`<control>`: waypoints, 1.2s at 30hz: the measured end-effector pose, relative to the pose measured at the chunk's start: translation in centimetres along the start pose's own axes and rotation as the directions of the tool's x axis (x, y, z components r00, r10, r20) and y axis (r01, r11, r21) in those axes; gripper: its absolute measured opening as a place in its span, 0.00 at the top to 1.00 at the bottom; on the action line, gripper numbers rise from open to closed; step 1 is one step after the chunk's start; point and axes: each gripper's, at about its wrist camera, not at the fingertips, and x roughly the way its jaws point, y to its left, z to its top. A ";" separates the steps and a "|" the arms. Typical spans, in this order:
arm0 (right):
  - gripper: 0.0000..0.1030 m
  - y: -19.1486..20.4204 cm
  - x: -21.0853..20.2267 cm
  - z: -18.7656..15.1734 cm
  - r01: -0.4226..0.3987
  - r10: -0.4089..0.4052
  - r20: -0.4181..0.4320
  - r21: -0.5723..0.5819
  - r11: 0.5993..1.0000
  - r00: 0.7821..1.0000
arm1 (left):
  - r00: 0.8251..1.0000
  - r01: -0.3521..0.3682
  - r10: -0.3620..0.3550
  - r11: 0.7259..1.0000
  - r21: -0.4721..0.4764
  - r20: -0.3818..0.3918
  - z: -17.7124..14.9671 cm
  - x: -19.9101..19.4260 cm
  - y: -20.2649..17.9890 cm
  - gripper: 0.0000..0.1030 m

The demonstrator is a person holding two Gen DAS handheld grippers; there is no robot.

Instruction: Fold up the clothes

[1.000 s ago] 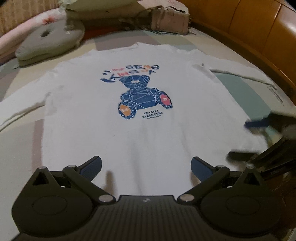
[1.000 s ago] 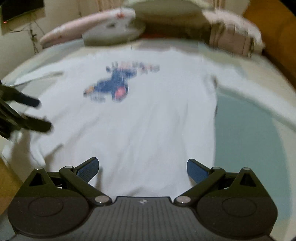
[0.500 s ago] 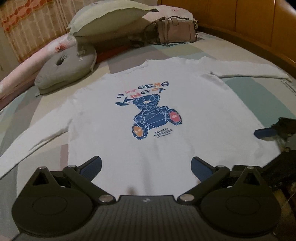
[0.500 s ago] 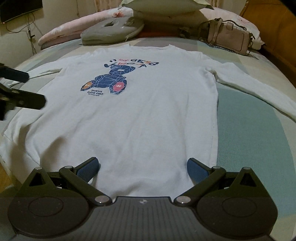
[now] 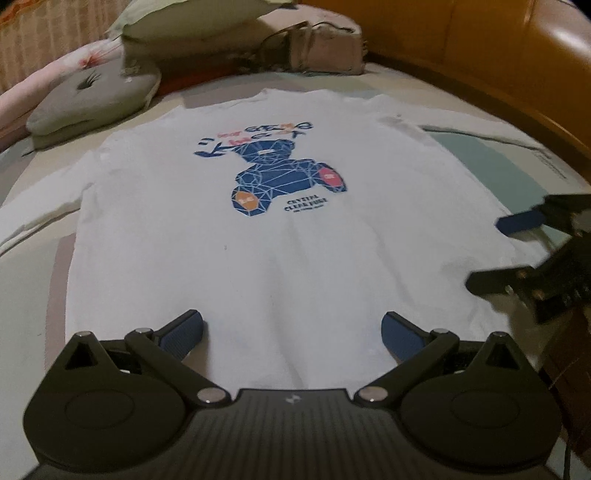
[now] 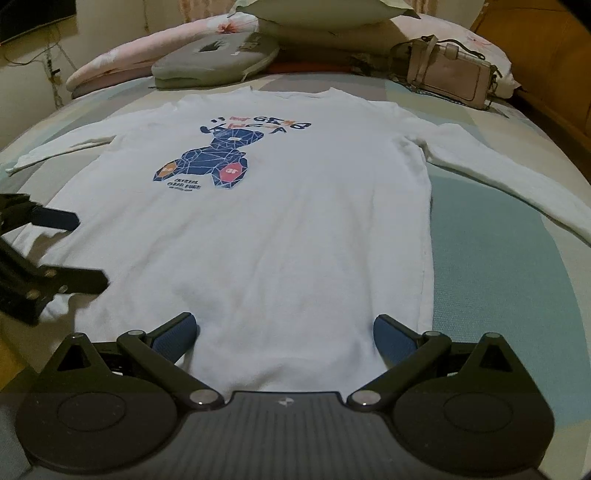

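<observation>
A white long-sleeved shirt lies flat and face up on the bed, its hem nearest both cameras and its neckline at 12 o'clock. A blue bear print with lettering sits on the chest. Both sleeves are spread outward, 1 toward 9 o'clock and 1 toward 3 o'clock in the right wrist view.

The left tool hangs over the hem with its jaws spread wide and nothing between them; its blue pads sit above the white cloth. The right tool is likewise spread wide and empty, above the hem near the shirt's right side seam.

Each tool shows in the other's view. From the left wrist, the right tool appears at 3 o'clock over the shirt's side edge. From the right wrist, the left tool appears at 9 o'clock over the opposite lower corner.

At the head of the bed, around 12 o'clock, lie a grey cushion with a central dimple, pale pillows and a beige handbag. A wooden bed frame curves along the 2 o'clock side in the left wrist view.
</observation>
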 end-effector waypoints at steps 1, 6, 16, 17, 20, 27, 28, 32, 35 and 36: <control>0.00 0.1 0.1 0.0 0.009 -0.009 0.002 0.004 1.000 1.000 | 1.000 0.009 -0.010 1.000 0.007 0.005 -0.2 -0.2 0.1 0.01; 0.00 0.4 0.2 0.4 0.042 -0.041 -0.015 0.035 0.999 0.999 | 1.000 0.025 -0.025 0.999 0.027 0.000 -0.8 -1.0 0.1 0.01; 0.00 1.0 -0.2 -0.1 0.089 -0.088 -0.023 0.076 0.993 0.996 | 1.000 0.011 -0.010 0.999 0.050 -0.029 -5.1 -5.1 0.0 0.01; 0.00 0.9 -0.3 -0.3 0.085 -0.084 -0.011 0.074 0.994 0.996 | 0.999 0.003 -0.001 0.998 0.063 -0.033 -5.5 -5.5 -0.1 0.01; 0.00 0.7 -0.6 -0.9 0.065 -0.066 0.017 0.058 0.996 0.998 | 0.999 -0.011 0.014 0.997 0.076 -0.040 -5.0 -6.8 -0.1 0.01; 0.00 0.6 -2.3 -2.2 0.027 -0.027 0.017 -0.013 1.000 1.000 | 0.996 -0.051 0.045 0.996 0.077 0.080 -0.6 -6.3 0.6 0.01; 0.00 0.6 -2.6 -2.4 0.026 -0.026 0.017 -0.015 1.000 1.000 | 0.996 -0.051 0.046 0.996 0.072 0.079 -0.1 -5.4 0.8 0.01; 0.00 1.1 -3.6 -2.3 0.029 -0.030 0.024 0.010 1.000 0.999 | 0.997 -0.071 0.070 0.996 0.057 0.024 0.1 -2.2 1.6 0.01; 0.00 2.0 -4.2 -1.5 -0.005 0.006 0.077 -0.009 1.000 0.997 | 0.995 -0.099 0.100 0.995 0.016 -0.008 -0.8 -1.6 2.9 0.01; 0.00 2.4 -4.2 -1.0 -0.023 0.025 0.093 -0.022 0.999 0.995 | 0.997 -0.082 0.082 0.996 -0.020 -0.009 -1.3 -2.0 3.5 0.01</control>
